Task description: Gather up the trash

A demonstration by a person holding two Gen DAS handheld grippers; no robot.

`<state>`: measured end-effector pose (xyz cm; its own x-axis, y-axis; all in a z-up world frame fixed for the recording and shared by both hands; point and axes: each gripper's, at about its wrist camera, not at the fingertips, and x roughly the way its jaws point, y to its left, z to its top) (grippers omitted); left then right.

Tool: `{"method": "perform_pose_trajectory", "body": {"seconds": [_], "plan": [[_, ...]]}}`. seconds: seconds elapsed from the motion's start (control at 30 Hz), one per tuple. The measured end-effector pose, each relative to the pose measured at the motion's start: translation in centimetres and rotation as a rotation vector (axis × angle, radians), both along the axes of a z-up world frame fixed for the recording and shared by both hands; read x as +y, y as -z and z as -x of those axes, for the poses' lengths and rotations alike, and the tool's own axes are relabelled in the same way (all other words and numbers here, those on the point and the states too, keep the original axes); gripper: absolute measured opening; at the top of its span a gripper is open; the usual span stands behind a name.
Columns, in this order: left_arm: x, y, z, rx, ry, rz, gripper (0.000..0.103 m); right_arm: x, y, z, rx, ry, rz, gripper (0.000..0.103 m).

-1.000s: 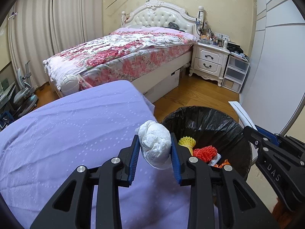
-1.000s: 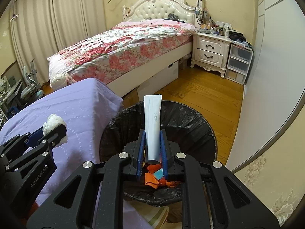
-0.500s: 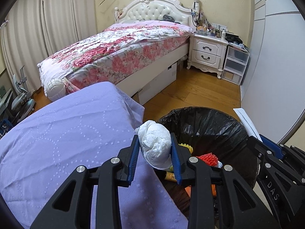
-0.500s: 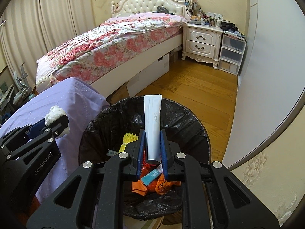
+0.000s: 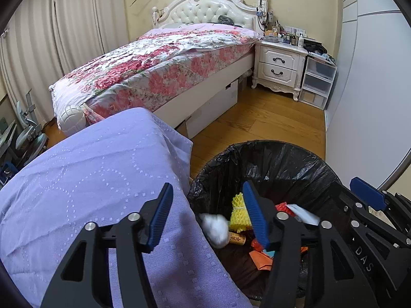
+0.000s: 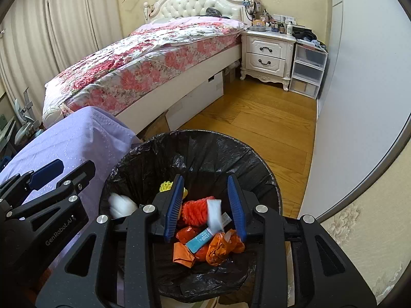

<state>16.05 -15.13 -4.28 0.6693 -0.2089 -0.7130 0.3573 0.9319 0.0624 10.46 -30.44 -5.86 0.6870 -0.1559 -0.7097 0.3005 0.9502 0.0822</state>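
Hovering over black-lined trash bin [image 6: 259, 159]: left tool [image 5: 208, 213] spread, empty; right tool [image 6: 205, 202] spread, empty. White wad [image 5: 214, 227] and white packet [image 6: 214, 215] blurred inside.

The bin liner [image 6: 205, 154] is black; the wad [image 6: 120, 206] inside is white. The cloth [image 5: 77, 174] is lilac with dotted rings. The bedspread [image 5: 154, 71] carries pink-red florals.

Floral bed [image 5: 164, 71], white nightstand [image 5: 278, 66], lilac cloth [image 5: 90, 179]
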Motion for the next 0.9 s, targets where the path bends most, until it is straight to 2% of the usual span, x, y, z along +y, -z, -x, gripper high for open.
{"method": "perform_pose_trajectory", "body": {"seconds": [0.07,0.17,0.2,0.27,0.37,0.47,0.9], "plan": [[0.1,-0.1,0.0,0.000,-0.003,0.004,0.064,0.0,-0.1,0.1,-0.002,0.007,0.005,0.046],[0.2,-0.2,0.1,-0.006,-0.006,0.004,0.069,-0.1,-0.3,0.4,-0.011,0.020,0.016,0.050],[0.3,-0.3,0.2,-0.008,-0.008,0.005,0.069,-0.1,-0.4,0.5,-0.012,0.024,0.020,0.051],[0.5,-0.4,0.2,-0.011,-0.015,0.007,0.070,-0.1,-0.6,0.7,-0.017,0.031,0.027,0.060],[1.0,-0.5,0.2,-0.003,-0.027,0.018,0.071,-0.1,-1.0,1.0,-0.025,0.039,0.037,0.063],[1.4,-0.8,0.5,-0.005,-0.035,0.024,0.071,-0.1,-1.5,1.5,-0.035,0.044,0.050,0.073],[4.6,-2.6,3.0,-0.048,-0.092,0.032,0.076,2.1,-3.4,3.7,-0.053,0.027,0.102,0.083]]}}
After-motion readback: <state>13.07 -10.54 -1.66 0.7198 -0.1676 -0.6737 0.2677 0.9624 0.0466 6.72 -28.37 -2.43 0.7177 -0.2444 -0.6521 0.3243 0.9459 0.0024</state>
